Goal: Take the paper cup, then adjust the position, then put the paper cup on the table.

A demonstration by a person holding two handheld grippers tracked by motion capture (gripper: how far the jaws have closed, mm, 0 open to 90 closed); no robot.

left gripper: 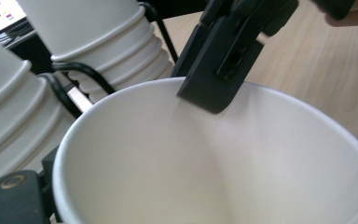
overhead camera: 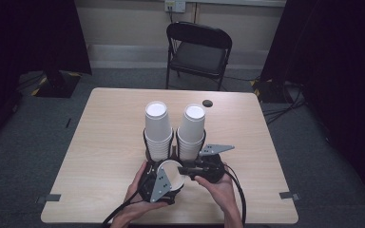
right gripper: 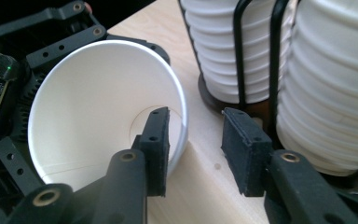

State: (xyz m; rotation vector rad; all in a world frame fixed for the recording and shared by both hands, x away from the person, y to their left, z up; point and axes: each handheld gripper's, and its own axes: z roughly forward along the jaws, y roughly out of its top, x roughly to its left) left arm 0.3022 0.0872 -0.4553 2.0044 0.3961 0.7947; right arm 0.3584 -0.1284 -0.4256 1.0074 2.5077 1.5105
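Left gripper [overhead camera: 164, 183] cradles a single paper cup [overhead camera: 169, 174] on its side at the near table edge, apparently clamped, mouth offered rightward; right gripper [overhead camera: 186, 169] has jaws parted astride its rim, likely about to pinch. Behind stand two cup stacks [overhead camera: 158, 130] in a wire holder. No writing legible.

Two stacks of paper cups [overhead camera: 158, 129] [overhead camera: 191, 129] stand side by side in a wire holder [overhead camera: 173, 145] at mid counter [overhead camera: 104, 142]. Just before them, a single cup [overhead camera: 170, 173] lies between left tongs [overhead camera: 164, 183] and right tongs [overhead camera: 183, 169], one right jaw inside its rim. A folding chair [overhead camera: 198, 52] sits behind the counter.
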